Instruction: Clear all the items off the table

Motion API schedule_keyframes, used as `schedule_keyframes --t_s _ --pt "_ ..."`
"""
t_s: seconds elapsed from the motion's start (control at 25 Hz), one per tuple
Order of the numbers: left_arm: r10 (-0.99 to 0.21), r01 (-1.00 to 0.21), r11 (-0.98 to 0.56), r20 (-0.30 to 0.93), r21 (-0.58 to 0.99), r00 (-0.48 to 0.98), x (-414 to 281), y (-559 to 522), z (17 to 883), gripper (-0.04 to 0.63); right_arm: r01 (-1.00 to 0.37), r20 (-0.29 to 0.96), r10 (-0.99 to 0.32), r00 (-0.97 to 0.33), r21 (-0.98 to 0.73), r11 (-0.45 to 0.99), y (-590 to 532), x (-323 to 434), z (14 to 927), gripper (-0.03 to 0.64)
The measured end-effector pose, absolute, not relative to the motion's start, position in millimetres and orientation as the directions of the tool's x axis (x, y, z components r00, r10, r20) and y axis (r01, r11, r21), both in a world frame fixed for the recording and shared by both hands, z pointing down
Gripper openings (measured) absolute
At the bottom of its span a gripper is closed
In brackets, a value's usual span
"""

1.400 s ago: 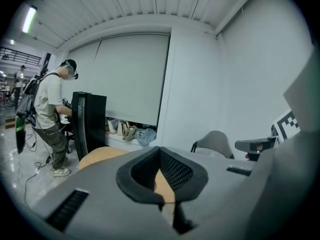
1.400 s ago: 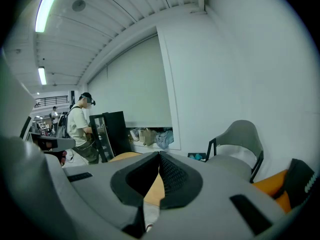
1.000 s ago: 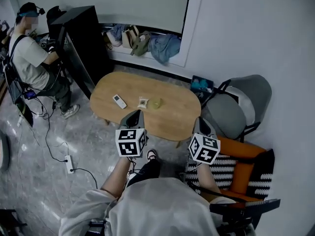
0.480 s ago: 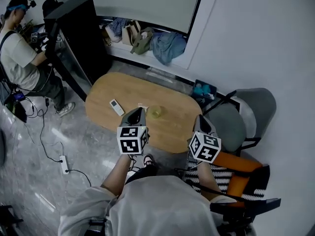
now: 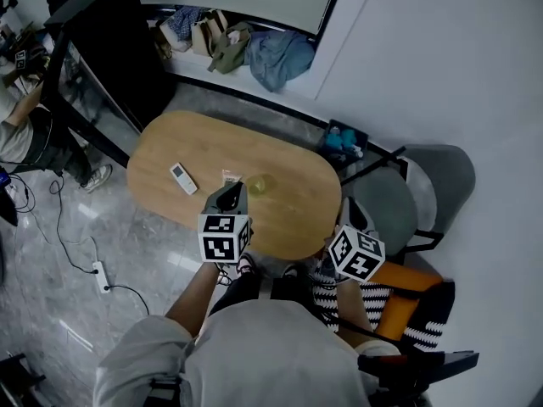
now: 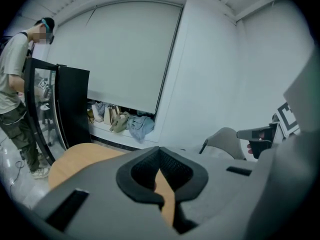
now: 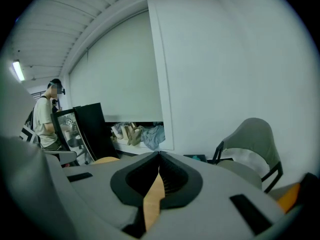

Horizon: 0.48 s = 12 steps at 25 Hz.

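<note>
Clearing is not begun: all three things are lying on the table (image 5: pixel 216 142).
The remote (image 5: pixel 182 177) is lying toward its left end, and the small packet (image 5: pixel 231 177) and greenish item (image 5: pixel 260 185) mid-table. The left gripper (image 5: pixel 231 195) and right gripper (image 5: pixel 349 219) are hanging closed and empty at the near edge.

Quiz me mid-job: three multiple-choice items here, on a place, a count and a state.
1. The white remote on the table lies: A) left of the packet; B) right of it; C) on top of it.
2. Items on the table: A) one; B) three; C) six.
3. The right tongs are: A) wide open; B) shut, empty; C) holding the remote.
1A: head view shows it there. 2B: remote, packet, yellowish item. 3B: jaws together, nothing between.
</note>
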<state>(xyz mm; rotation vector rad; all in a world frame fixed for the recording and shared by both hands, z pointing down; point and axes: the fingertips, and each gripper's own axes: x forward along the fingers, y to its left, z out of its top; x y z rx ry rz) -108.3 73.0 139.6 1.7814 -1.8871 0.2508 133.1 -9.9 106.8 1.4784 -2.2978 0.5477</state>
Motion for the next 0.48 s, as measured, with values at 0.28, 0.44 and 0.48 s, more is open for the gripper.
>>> schedule_keyframes --t_s 0.28,0.44,0.48 --pt "-0.857 -0.955 0.179 0.515 0.237 -0.033 -96.5 59.4 151.9 0.000 -0.894 0.523 -0.737 -0.428 -0.126 0.430 -45.2 132.0 124.2 0.025" --pt "-0.837 -0.944 0.237 0.542 0.231 -0.077 -97.6 65.0 163.5 0.000 -0.869 0.529 -0.708 -0.468 -0.130 0.478 -59.5 124.7 129.7 0.024" --pt "-0.833 -0.939 0.254 0.545 0.231 -0.091 -99.0 65.3 165.4 0.000 -0.863 0.531 -0.700 -0.477 -0.131 0.488 -63.4 123.3 132.0 0.025"
